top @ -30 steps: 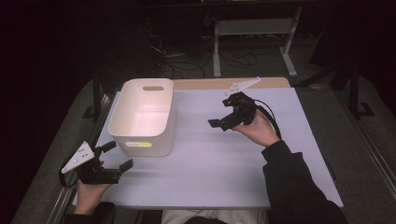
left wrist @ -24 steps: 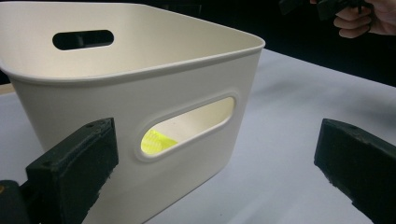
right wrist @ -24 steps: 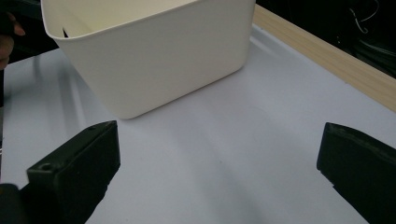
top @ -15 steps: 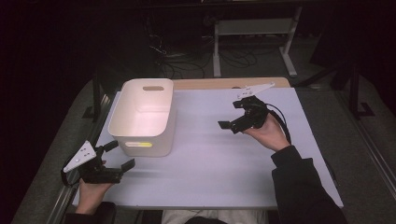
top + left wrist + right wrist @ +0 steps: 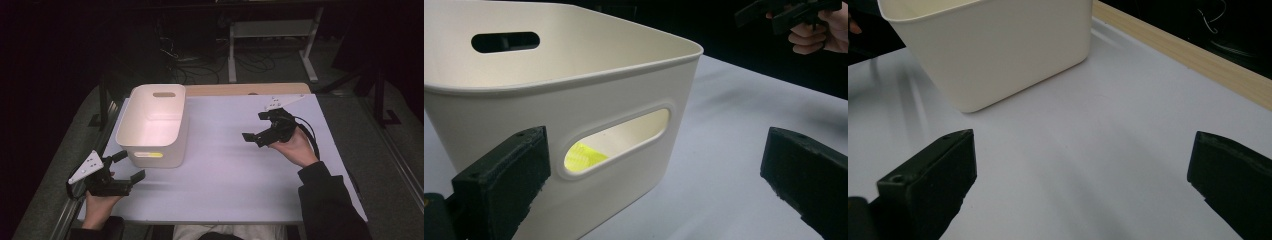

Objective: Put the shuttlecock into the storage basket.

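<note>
Two grippers show in the high view: the left gripper (image 5: 126, 167) at the near-left tabletop (image 5: 225, 175) corner just before the white bin (image 5: 154, 125), the right gripper (image 5: 257, 127) well apart at the right, both with jaws wide and empty. From the left gripper view, a yellow object (image 5: 583, 156) shows through the bin's handle slot. From the right gripper view, bare tabletop lies ahead. No grasp seems begun; reaching into the bin looks likely next.
</note>
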`<state>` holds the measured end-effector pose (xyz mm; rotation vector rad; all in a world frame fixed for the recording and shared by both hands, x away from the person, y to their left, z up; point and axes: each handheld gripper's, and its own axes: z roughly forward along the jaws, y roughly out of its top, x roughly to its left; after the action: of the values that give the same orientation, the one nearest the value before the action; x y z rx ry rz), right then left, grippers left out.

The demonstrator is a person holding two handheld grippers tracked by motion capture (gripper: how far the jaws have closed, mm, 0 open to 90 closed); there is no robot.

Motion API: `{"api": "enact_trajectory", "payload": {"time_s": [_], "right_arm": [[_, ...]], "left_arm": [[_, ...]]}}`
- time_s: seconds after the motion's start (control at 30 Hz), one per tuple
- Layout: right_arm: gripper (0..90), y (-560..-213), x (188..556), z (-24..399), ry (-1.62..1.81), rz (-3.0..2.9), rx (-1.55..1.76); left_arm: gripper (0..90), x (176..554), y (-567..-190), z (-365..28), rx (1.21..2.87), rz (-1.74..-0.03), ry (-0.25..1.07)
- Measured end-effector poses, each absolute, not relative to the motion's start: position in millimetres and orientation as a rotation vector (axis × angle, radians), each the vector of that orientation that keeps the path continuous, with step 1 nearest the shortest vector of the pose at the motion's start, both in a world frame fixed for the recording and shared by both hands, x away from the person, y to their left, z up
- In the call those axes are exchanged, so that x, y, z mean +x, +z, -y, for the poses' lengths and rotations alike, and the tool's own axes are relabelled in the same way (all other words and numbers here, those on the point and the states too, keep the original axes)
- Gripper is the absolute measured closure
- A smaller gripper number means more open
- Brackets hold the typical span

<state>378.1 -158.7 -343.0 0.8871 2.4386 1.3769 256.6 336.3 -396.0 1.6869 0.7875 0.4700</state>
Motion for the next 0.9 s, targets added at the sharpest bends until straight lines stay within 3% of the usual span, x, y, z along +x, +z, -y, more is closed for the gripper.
{"api": "enact_trajectory", "payload": {"time_s": [0.9], "right_arm": [[0.0,-364,359,193,1.4,-2.369,0.964]], "left_arm": [[0.0,257,-398,-336,1.724,-0.789,0.488]]}}
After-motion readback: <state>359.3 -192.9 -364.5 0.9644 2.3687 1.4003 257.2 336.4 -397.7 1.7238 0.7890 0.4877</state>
